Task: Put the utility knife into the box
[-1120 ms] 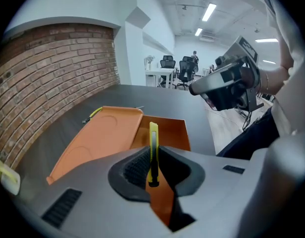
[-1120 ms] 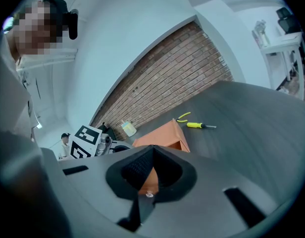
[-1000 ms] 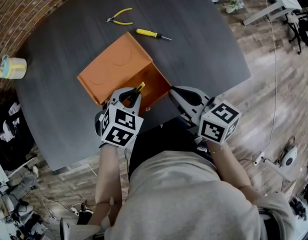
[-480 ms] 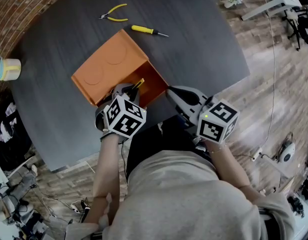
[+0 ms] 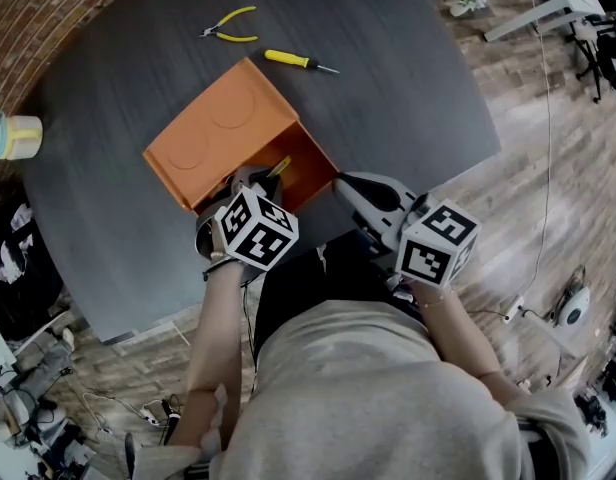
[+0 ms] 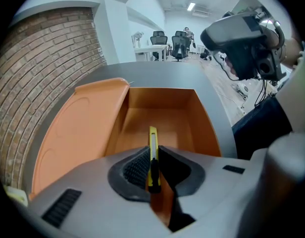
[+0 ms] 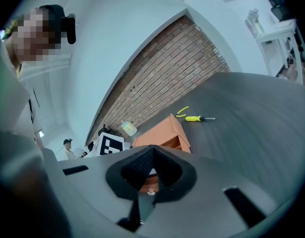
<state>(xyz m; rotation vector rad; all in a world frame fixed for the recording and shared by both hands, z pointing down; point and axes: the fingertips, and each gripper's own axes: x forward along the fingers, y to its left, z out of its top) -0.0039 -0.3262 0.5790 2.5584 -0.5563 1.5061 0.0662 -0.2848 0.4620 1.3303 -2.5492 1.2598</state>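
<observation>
An orange box (image 5: 203, 138) lies on the dark round table (image 5: 408, 98) with its open side toward me. My left gripper (image 5: 260, 181) is shut on a yellow utility knife (image 6: 153, 155), whose tip (image 5: 281, 165) pokes into the box's opening (image 6: 157, 123). In the left gripper view the knife stands on edge between the ribbed pads (image 6: 136, 166), pointing into the empty orange cavity. My right gripper (image 5: 354, 190) hovers at the table's near edge, right of the box, jaws together with nothing between them. The orange box (image 7: 162, 133) also shows in the right gripper view.
Yellow-handled pliers (image 5: 228, 24) and a yellow screwdriver (image 5: 298, 62) lie beyond the box. A small cup (image 5: 12, 136) sits at the table's left edge. The box lid (image 6: 78, 133) spreads flat to the left. A brick wall and office chairs stand behind.
My left gripper has tilted and pushed slightly forward, bringing the knife further into the box's opening. The right gripper has stayed in place.
</observation>
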